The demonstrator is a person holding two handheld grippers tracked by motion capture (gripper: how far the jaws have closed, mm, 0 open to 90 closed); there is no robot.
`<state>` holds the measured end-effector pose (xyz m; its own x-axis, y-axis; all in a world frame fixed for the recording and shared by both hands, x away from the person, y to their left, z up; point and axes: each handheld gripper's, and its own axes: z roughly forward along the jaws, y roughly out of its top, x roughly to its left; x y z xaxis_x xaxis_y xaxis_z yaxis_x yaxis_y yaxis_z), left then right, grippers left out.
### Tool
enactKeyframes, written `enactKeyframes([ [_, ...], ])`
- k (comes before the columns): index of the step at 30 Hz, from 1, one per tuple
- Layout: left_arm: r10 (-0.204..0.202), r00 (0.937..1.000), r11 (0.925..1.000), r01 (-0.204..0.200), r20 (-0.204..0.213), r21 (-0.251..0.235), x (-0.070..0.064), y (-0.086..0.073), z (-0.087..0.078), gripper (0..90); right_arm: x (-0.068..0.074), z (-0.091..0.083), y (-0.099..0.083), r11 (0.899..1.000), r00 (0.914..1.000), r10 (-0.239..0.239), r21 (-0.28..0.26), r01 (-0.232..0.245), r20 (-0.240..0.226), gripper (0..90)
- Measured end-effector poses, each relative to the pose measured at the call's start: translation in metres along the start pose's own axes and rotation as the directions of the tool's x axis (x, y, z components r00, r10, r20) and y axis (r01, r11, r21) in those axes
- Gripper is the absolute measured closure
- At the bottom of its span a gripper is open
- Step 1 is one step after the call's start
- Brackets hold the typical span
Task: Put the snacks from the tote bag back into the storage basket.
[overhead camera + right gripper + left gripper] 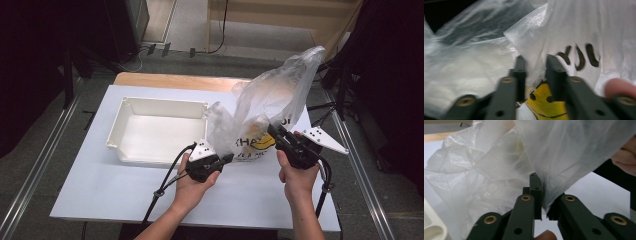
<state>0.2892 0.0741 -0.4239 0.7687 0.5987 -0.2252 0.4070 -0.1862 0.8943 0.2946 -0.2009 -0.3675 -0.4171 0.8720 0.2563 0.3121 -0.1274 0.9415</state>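
Note:
A translucent white plastic bag (280,90) with black lettering and a yellow smiley print (260,143) stands crumpled on the white table (100,185), its top billowing up at the right. My left gripper (230,158) sits at the bag's lower left corner. In the left gripper view its jaws (541,192) are shut on a fold of the bag's film (486,170). My right gripper (274,131) reaches into the bag's front, by the print. In the right gripper view its jaws (536,67) stand apart with the bag's film (474,65) bulging between them, above the yellow print (546,105).
An empty white plastic bin (165,103) sits on the table left of the bag, close to my left gripper. A wooden board edge (175,80) runs along the table's far side. Metal rails flank the table.

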Motion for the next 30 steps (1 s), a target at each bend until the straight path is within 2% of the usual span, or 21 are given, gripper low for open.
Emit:
enactKeyframes([
  [1, -0.012, 0.9998, 0.9999, 0.012, 0.015, -0.008, 0.001, 0.0, -0.001, 78.4, -0.002, 0.001, -0.002, 1.0, 0.9999, 0.008, 0.006, -0.008, 0.013, 89.3],
  [3, -0.026, 0.9993, 0.9992, 0.027, 0.027, -0.028, 0.002, 0.003, -0.005, 62.0, -0.007, 0.005, -0.007, 1.0, 0.9994, 0.007, 0.026, -0.008, 0.035, 90.0],
  [4, -0.029, 0.9995, 0.9985, 0.029, 0.014, -0.046, 0.001, 0.005, -0.007, 62.0, -0.007, 0.005, -0.007, 1.0, 0.9994, 0.007, 0.026, -0.008, 0.035, 90.0],
  [6, -0.02, 0.9994, 0.9968, 0.018, -0.027, -0.078, -0.001, 0.01, -0.013, 50.5, -0.008, 0.008, -0.01, 0.999, 0.9974, -0.001, 0.041, -0.002, 0.072, 90.0],
  [7, -0.016, 0.9961, 0.996, 0.008, -0.087, -0.089, -0.005, 0.017, -0.016, 33.0, -0.009, 0.009, -0.012, 0.999, 0.9967, 0.005, 0.048, -0.009, 0.081, 90.0],
  [8, -0.016, 0.9961, 0.996, 0.008, -0.087, -0.089, -0.005, 0.017, -0.016, 28.9, -0.009, 0.009, -0.012, 0.999, 0.9967, 0.005, 0.048, -0.009, 0.081, 90.0],
  [9, -0.006, 0.9942, 0.9956, -0.004, -0.108, -0.093, -0.008, 0.021, -0.017, 28.9, -0.009, 0.01, -0.013, 0.999, 0.9964, 0.009, 0.052, -0.014, 0.085, 90.0],
  [10, -0.002, 0.9931, 0.9954, -0.009, -0.118, -0.096, -0.01, 0.024, -0.018, 24.9, -0.01, 0.011, -0.014, 0.999, 0.9959, 0.004, 0.054, -0.009, 0.09, 90.0],
  [12, 0.009, 0.9928, 0.9945, -0.022, -0.119, -0.102, -0.016, 0.029, -0.019, 16.0, -0.01, 0.013, -0.016, 0.998, 0.9949, 0.001, 0.057, -0.007, 0.101, 90.0],
  [13, 0.021, 0.9922, 0.9939, -0.034, -0.123, -0.104, -0.02, 0.032, -0.019, 14.7, -0.009, 0.013, -0.016, 0.998, 0.9941, 0.005, 0.063, -0.012, 0.108, 90.0],
  [17, 0.07, 0.9859, 0.9873, -0.09, -0.152, -0.131, -0.035, 0.043, -0.021, 13.3, -0.01, 0.016, -0.019, 0.997, 0.9932, -0.001, 0.077, -0.008, 0.117, 90.0],
  [21, 0.117, 0.9801, 0.9777, -0.142, -0.16, -0.154, -0.048, 0.057, -0.021, 13.3, -0.01, 0.019, -0.023, 0.996, 0.992, -0.019, 0.093, 0.008, 0.125, 90.0],
  [24, 0.12, 0.9804, 0.9748, -0.146, -0.156, -0.169, -0.049, 0.064, -0.02, 14.6, -0.011, 0.021, -0.025, 0.994, 0.9922, -0.032, 0.106, 0.02, 0.12, 88.5],
  [25, 0.126, 0.9793, 0.9732, -0.153, -0.158, -0.171, -0.049, 0.066, -0.018, 17.7, -0.01, 0.021, -0.025, 0.994, 0.9931, -0.029, 0.111, 0.016, 0.114, 87.8],
  [27, 0.134, 0.9768, 0.9731, -0.162, -0.167, -0.164, -0.046, 0.068, -0.015, 29.5, -0.011, 0.021, -0.026, 0.992, 0.9936, -0.039, 0.12, 0.026, 0.106, 87.5],
  [28, 0.139, 0.9755, 0.9738, -0.166, -0.171, -0.156, -0.044, 0.068, -0.013, 41.2, -0.011, 0.021, -0.026, 0.992, 0.9934, -0.048, 0.12, 0.035, 0.105, 87.6],
  [30, 0.129, 0.9782, 0.9791, -0.152, -0.163, -0.136, -0.038, 0.067, -0.009, 64.3, -0.012, 0.021, -0.027, 0.992, 0.9933, -0.044, 0.12, 0.031, 0.107, 88.1],
])
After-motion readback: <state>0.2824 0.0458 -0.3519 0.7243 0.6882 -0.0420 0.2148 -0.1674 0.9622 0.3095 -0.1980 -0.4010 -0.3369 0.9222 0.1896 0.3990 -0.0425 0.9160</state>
